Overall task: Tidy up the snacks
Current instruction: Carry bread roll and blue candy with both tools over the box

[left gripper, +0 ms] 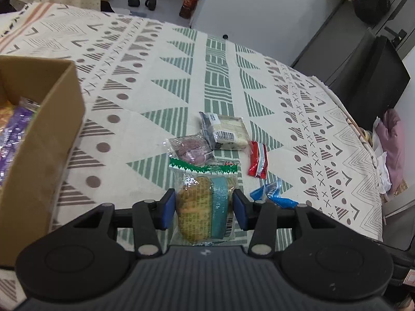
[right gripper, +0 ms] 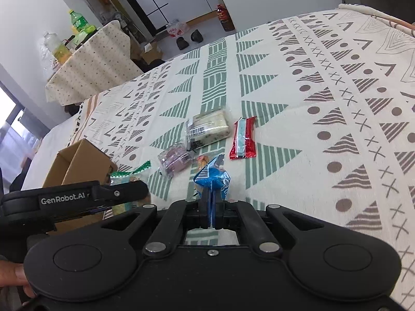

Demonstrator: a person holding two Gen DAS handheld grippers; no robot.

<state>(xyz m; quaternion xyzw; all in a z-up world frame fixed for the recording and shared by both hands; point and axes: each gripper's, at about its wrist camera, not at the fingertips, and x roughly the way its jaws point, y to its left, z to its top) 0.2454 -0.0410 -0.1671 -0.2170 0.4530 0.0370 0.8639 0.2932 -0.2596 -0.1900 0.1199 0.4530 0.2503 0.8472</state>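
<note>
My left gripper [left gripper: 205, 208] is shut on a clear cookie packet [left gripper: 205, 202] with a green zigzag top, its blue pads [left gripper: 168, 208] pressing both sides. My right gripper [right gripper: 211, 208] is shut on a crumpled blue wrapper [right gripper: 211, 178], also visible as the blue wrapper [left gripper: 275, 194] right of the left gripper. On the patterned cloth lie a purple snack [left gripper: 190, 147], a pale sandwich cake pack [left gripper: 229, 131] and a red packet [left gripper: 258, 159]; the right wrist view shows the purple snack [right gripper: 176, 159], cake pack [right gripper: 210, 127] and red packet [right gripper: 243, 138]. A cardboard box [left gripper: 49, 132] at the left holds purple-wrapped snacks.
The patterned cloth [left gripper: 155, 77] covers the whole surface. The left gripper's body [right gripper: 72, 199] and the box [right gripper: 80, 163] sit at the left of the right wrist view, with a hand [right gripper: 13, 274] below. A dark chair [left gripper: 376, 77] stands beyond the right edge. Bottles [right gripper: 75, 23] stand on a side table.
</note>
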